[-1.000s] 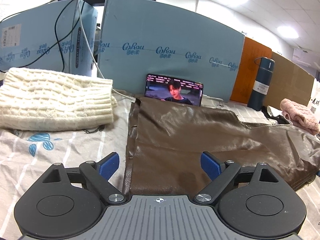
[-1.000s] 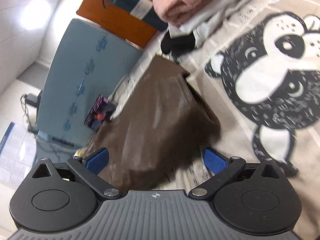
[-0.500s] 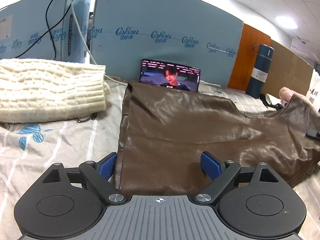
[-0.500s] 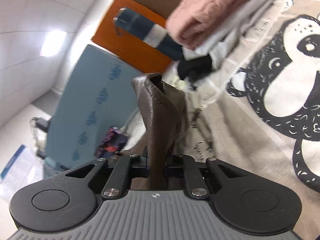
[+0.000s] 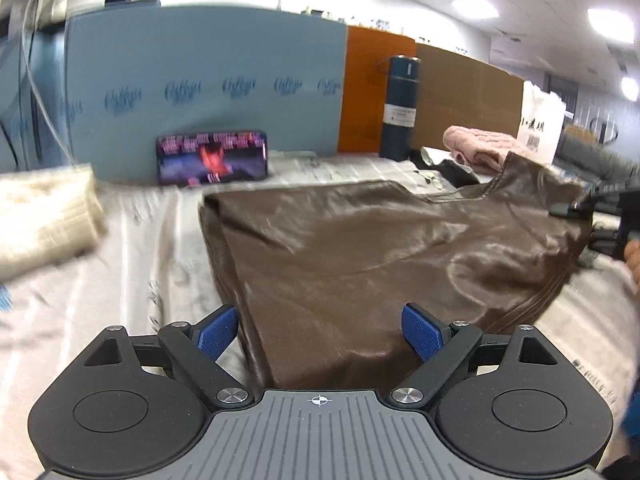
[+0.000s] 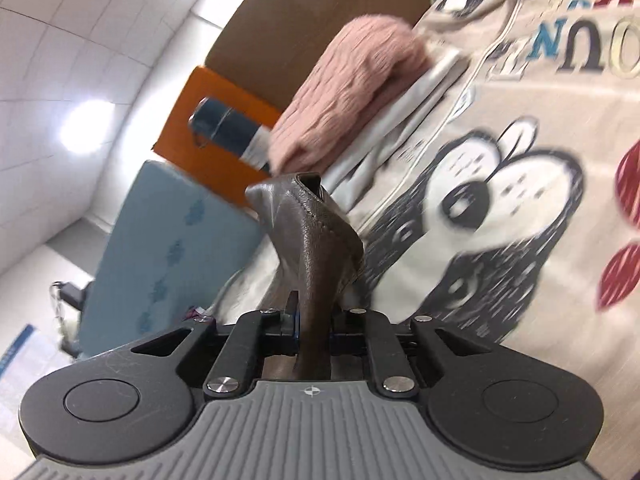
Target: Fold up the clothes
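- The shiny brown leather-like garment lies spread on the printed bed sheet, filling the middle of the left wrist view. Its far right corner, at about 3 o'clock, is lifted off the sheet.
- The right gripper has its two fingers squeezed tight on a fold of the brown garment. The fold sticks up between them toward 12 o'clock.
- The left gripper has its blue finger pads wide apart and holds nothing. The near edge of the garment sits between them, but I cannot tell if they touch it.
- A fluffy pink knitted top lies behind the garment at about 2 o'clock, on a folded grey cloth.
- A tall dark blue bottle stands at 1 o'clock, against an orange board.
- A phone with a lit screen leans on a light blue foam board at 11 o'clock.
- A cream knitted sweater lies at 9 o'clock, blurry.
- In the right wrist view, a cartoon mouse print shows on the sheet at 3 o'clock.
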`<state>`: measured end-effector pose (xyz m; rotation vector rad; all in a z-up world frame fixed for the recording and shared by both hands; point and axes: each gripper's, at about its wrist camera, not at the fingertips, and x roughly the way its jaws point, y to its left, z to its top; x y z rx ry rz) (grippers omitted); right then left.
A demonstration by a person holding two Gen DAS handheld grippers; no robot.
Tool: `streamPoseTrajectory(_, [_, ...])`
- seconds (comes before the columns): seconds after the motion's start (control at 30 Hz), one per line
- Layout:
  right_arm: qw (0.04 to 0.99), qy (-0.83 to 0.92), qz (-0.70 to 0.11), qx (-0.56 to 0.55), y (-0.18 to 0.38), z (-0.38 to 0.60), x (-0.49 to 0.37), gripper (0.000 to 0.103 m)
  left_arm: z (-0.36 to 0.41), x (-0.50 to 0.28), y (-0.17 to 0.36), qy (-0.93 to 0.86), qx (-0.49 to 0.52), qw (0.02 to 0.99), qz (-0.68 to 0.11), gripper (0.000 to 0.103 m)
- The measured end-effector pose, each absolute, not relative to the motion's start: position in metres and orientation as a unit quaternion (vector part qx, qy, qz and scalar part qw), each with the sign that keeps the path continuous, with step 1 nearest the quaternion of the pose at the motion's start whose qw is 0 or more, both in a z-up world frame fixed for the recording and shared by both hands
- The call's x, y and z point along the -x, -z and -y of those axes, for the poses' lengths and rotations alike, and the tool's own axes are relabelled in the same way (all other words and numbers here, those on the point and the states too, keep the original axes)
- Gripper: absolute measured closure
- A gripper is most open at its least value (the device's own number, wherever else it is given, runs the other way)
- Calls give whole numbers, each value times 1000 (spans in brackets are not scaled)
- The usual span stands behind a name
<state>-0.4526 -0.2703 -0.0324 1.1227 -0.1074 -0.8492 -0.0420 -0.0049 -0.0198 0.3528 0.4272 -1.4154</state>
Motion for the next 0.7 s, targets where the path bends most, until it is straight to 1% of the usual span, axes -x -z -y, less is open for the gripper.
streamPoseTrajectory(0.03, [760,388,54,-519,34,271,454,82,2,43,19,635,-162,732,-186,12])
streamPoseTrajectory(0.1, [753,393,64,-524,34,271,455,69,-3,44,18,621,-170,746,-171,12])
streamPoseTrajectory(0.17, [751,397,75,-523,34,270,456,63,-5,47,21,603,-192,758,-159,12])
streamPoseTrajectory(0.2, [750,398,81,-522,33,271,456,54,-5,48,22,593,-203,764,-153,11])
streamPoseTrajectory(0.23, [749,399,88,-522,33,271,457,51,-5,49,23,584,-213,769,-149,10])
streamPoseTrajectory(0.27, [749,399,94,-520,32,271,457,56,-5,50,25,578,-219,772,-148,6])
streamPoseTrajectory(0.3, [753,399,96,-514,30,271,456,74,-6,50,25,576,-219,774,-148,5])
streamPoseTrajectory(0.33, [759,398,96,-506,27,271,454,81,-7,50,25,575,-219,775,-147,5])
streamPoseTrajectory(0.37, [764,398,94,-500,23,271,452,85,-7,49,25,574,-220,775,-146,5])
streamPoseTrajectory(0.5, [782,380,99,-484,7,270,443,88,-6,49,27,570,-222,777,-149,3])
streamPoseTrajectory(0.7, [823,322,106,-457,-34,262,409,89,-6,48,28,571,-213,777,-156,2])
